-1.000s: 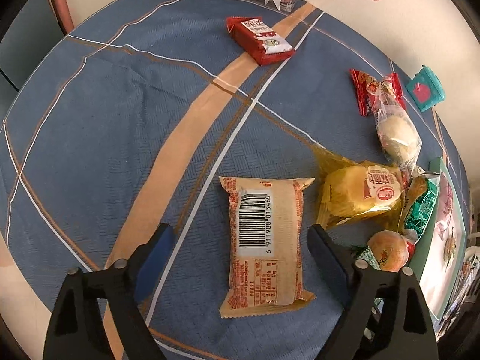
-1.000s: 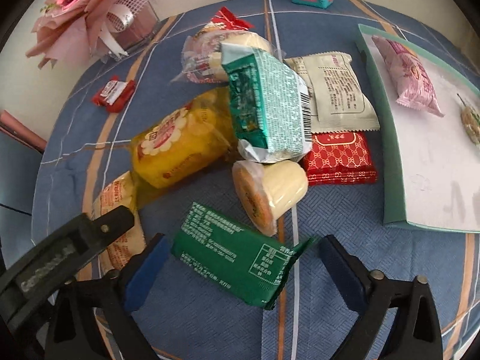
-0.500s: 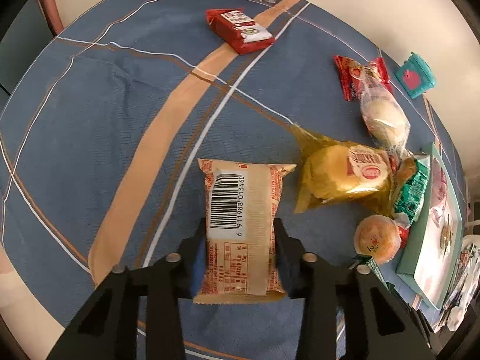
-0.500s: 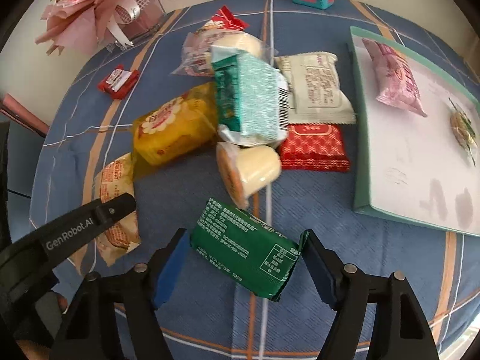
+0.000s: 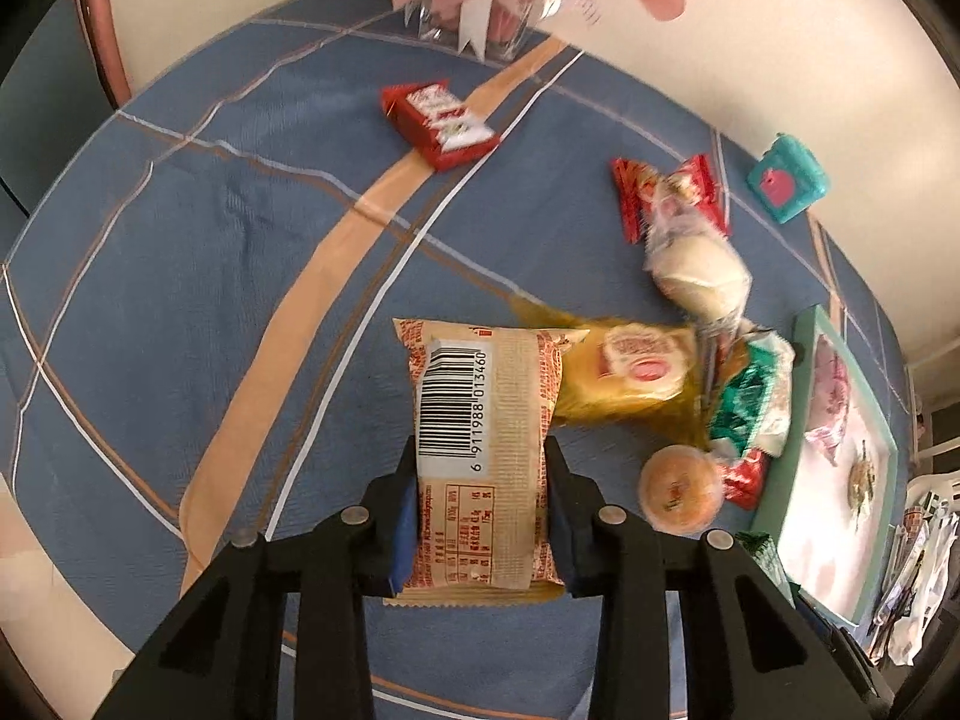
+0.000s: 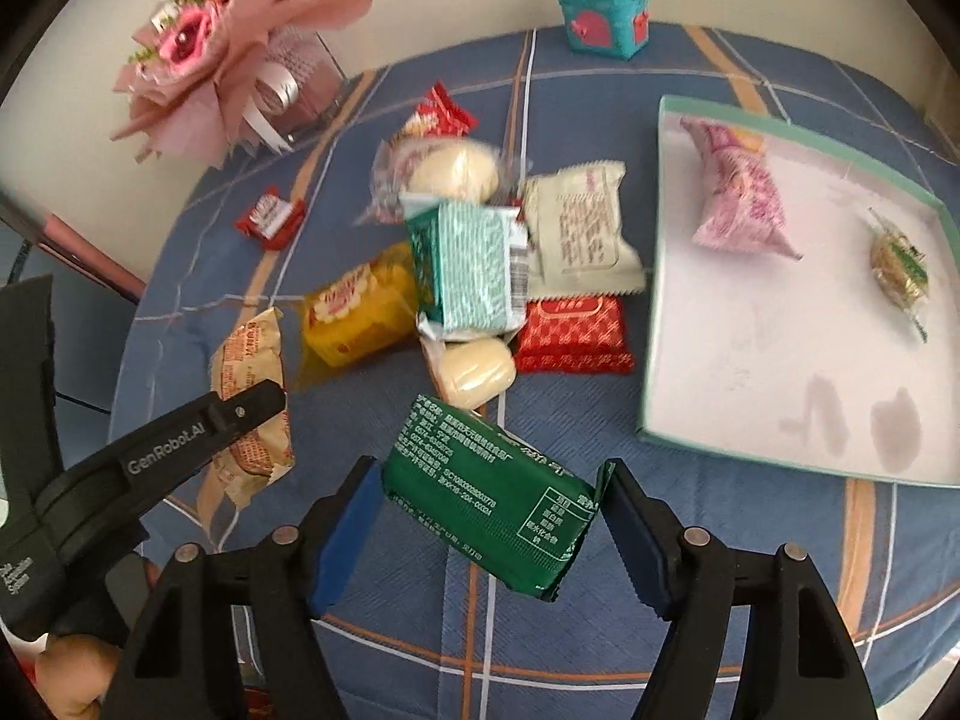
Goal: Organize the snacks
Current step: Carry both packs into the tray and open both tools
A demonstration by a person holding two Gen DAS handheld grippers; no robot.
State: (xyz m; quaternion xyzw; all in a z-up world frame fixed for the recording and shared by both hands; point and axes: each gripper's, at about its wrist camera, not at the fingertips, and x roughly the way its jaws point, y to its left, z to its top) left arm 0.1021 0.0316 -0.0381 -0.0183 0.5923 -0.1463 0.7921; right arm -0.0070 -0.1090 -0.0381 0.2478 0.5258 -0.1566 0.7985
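Note:
My left gripper (image 5: 480, 516) is shut on a tan snack pack with a barcode (image 5: 483, 450) and holds it above the blue tablecloth; the pack also shows in the right wrist view (image 6: 252, 396). My right gripper (image 6: 492, 516) is shut on a dark green snack pack (image 6: 492, 510), lifted off the cloth. A pile of snacks lies ahead: a yellow pack (image 6: 354, 312), a teal pack (image 6: 471, 270), a red pack (image 6: 573, 336), a cream pack (image 6: 579, 234), and a round bun (image 6: 474, 369).
A teal-rimmed white tray (image 6: 651, 324) at the right holds a pink pack (image 6: 741, 198) and a small wrapped candy (image 6: 900, 267). A pink bouquet (image 6: 210, 60), a small red bar (image 6: 270, 219) and a teal box (image 6: 603, 15) stand further back.
Both grippers closed from open onto their packs. The left one took the tan pack and the right one took the green pack; both packs have risen off the cloth.

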